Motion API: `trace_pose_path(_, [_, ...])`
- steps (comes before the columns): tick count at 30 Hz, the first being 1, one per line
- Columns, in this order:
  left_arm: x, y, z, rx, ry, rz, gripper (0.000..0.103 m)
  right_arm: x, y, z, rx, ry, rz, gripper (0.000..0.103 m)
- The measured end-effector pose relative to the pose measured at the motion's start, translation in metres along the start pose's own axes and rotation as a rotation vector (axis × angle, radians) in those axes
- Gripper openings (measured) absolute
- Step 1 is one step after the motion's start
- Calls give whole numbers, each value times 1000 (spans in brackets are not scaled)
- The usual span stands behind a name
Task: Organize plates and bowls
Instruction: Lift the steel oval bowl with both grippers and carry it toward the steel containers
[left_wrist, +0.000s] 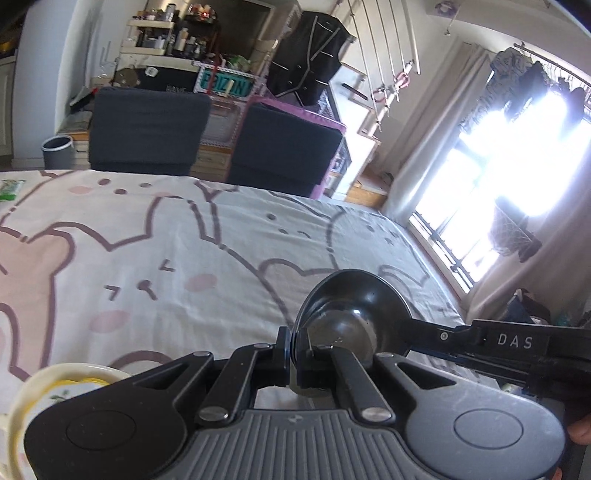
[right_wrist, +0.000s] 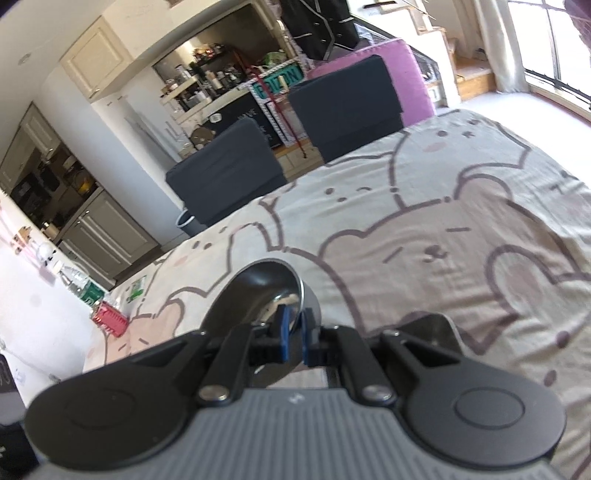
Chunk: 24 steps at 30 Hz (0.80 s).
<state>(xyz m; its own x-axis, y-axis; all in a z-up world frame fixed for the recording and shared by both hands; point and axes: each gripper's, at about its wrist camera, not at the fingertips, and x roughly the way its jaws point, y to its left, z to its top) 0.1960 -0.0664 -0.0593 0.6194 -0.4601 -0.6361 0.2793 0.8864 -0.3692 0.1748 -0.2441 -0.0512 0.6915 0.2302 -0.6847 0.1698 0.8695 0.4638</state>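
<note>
The left gripper (left_wrist: 293, 354) is clamped on the near rim of a black bowl (left_wrist: 351, 306), and the right gripper (right_wrist: 293, 334) pinches the same bowl's opposite rim, probably to carry it level above the cartoon-print tablecloth (left_wrist: 155, 236). A cream plate (left_wrist: 55, 384), down to the left gripper's left, is cut off by its body.

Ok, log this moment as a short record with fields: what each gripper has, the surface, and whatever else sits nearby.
left gripper: shut on black bowl, clamped at its rim
right gripper: shut on the same bowl's opposite rim
bowl position: held over the table, tilted
surface: cartoon bear tablecloth
nearby dish: cream plate with yellow ring, near edge, below left gripper
behind table: two dark chairs
</note>
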Motion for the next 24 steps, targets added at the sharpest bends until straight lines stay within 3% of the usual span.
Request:
trace_pose_path(13, [44, -37, -15, 65, 126, -49, 2, -10, -41, -1, 40, 42, -118, 8])
trace_pose_path(24, [70, -47, -34, 140, 237, -27, 3, 0, -60, -5, 30, 135, -187, 7])
